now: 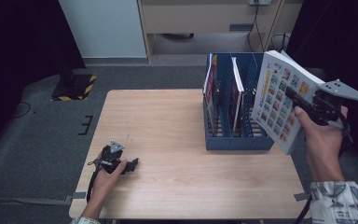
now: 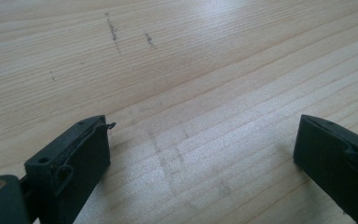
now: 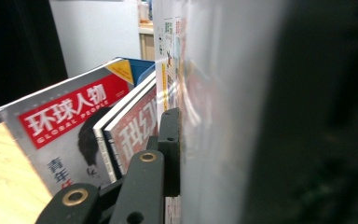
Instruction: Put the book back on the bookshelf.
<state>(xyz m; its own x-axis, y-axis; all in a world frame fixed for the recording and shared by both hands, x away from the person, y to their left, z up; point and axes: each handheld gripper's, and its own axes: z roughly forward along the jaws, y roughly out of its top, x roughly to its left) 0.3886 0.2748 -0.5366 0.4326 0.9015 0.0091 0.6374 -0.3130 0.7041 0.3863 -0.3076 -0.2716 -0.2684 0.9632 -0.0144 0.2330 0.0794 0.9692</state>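
High view: right tool [image 1: 303, 103] pinching book [image 1: 279, 100], long axis upright (top tilted away); left tool [image 1: 129, 165] spread.

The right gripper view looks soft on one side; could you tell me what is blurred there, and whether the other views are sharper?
Right gripper view: the held book and near jaw blur; the magazines are sharp. Left gripper view: sheen on the table. High view: dark edges.

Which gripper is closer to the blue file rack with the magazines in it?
The right. The right gripper holds a white book up beside the blue file rack. The left gripper rests on the table, well away from it.
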